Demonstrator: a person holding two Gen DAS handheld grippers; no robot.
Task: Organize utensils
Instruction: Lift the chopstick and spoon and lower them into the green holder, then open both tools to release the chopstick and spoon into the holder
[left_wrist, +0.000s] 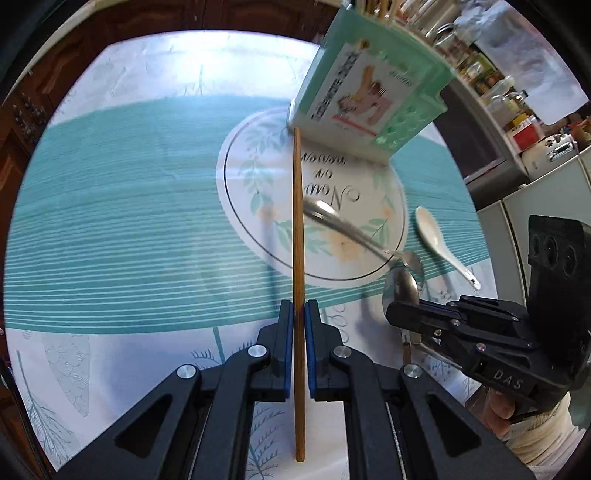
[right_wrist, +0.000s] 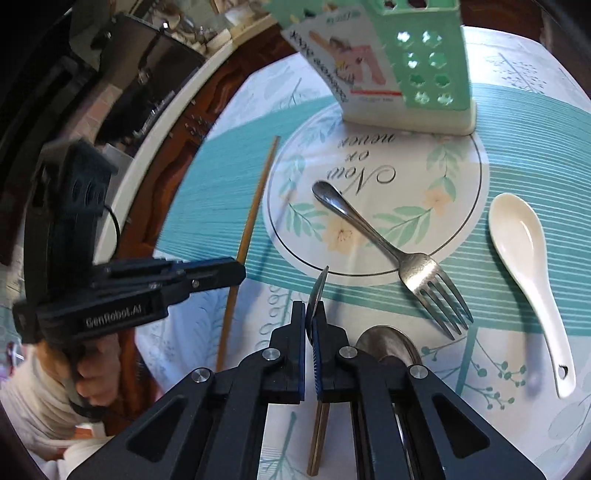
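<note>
Your left gripper (left_wrist: 299, 314) and right gripper (right_wrist: 309, 314) are black, with blue pads inside the fingers, silver screws behind them, and cream sleeves at your wrists.

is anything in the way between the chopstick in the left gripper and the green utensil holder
Nothing visible blocks it. The left gripper is shut on the wooden chopstick, whose far tip already reaches the base of the green utensil holder. The fork and white ceramic spoon lie off to the right, clear of that line.
</note>
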